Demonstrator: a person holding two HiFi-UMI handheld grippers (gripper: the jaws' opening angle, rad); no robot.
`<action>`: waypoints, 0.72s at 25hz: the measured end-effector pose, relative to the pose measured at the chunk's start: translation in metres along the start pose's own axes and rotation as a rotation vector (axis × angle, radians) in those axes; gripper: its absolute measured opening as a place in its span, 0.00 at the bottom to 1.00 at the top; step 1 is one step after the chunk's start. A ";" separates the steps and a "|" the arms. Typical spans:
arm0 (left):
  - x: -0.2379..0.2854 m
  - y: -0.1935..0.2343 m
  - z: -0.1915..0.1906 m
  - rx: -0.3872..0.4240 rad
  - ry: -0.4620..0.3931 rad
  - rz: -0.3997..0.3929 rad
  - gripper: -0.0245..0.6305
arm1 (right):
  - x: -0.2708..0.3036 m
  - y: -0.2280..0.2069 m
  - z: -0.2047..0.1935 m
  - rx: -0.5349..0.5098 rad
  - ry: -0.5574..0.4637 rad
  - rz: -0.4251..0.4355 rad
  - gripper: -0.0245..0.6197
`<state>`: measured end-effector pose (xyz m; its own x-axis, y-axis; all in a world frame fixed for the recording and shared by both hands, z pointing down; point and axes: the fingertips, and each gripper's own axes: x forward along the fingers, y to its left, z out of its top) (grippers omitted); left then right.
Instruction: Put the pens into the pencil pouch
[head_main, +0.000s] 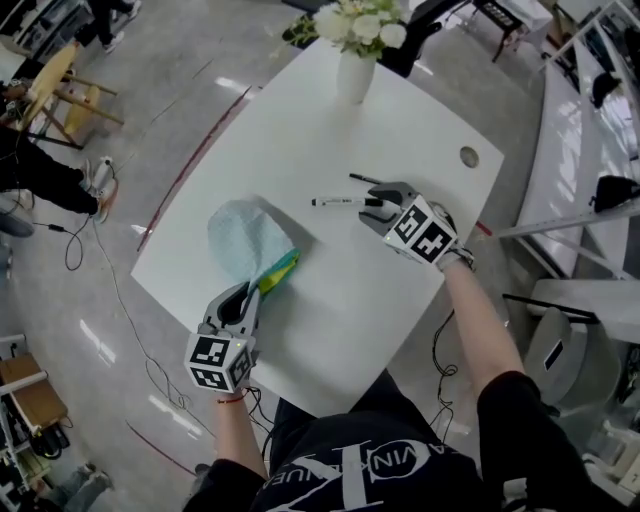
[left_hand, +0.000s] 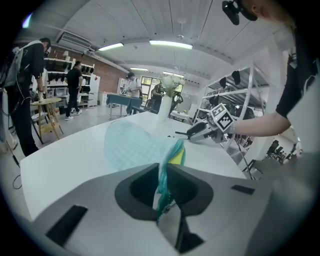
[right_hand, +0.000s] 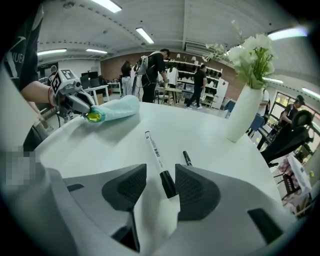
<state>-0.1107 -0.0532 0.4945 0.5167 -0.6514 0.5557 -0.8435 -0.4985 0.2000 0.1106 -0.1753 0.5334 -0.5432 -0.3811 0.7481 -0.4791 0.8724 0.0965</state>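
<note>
I'm working over a white table with rounded corners (head_main: 330, 150). A white vase of pale flowers (head_main: 355, 75) stands at its far edge, well apart from everything else. Nearer me lies the light-blue checked fabric pencil pouch (head_main: 245, 240), its mouth showing a yellow-green lining. My left gripper (left_hand: 161, 190) is pinching the edge of that mouth, jaws nearly together on the fabric. My right gripper (right_hand: 160, 187) is spread wide, low over the table. The black cap end of the white marker pen (right_hand: 155, 155) lies between its jaws, not squeezed. The barrel carries dark print too small for me to read. A slim black pen (right_hand: 186, 158) lies just beside it, crowding the right-hand jaw. A small round grey cable cap (head_main: 469, 156) sits in the table near the far right corner.
</note>
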 end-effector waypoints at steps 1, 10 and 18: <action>0.000 0.000 0.000 -0.004 -0.001 0.002 0.11 | 0.003 0.000 -0.003 0.003 0.023 0.023 0.33; 0.003 -0.004 0.001 -0.009 -0.007 0.000 0.11 | 0.007 0.015 -0.011 0.061 0.032 0.059 0.17; 0.004 -0.005 0.005 0.003 -0.003 0.008 0.11 | -0.006 0.029 -0.001 0.191 -0.061 0.054 0.16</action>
<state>-0.1037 -0.0565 0.4919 0.5102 -0.6571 0.5549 -0.8473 -0.4946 0.1934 0.1008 -0.1475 0.5321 -0.6094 -0.3586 0.7071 -0.5672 0.8204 -0.0727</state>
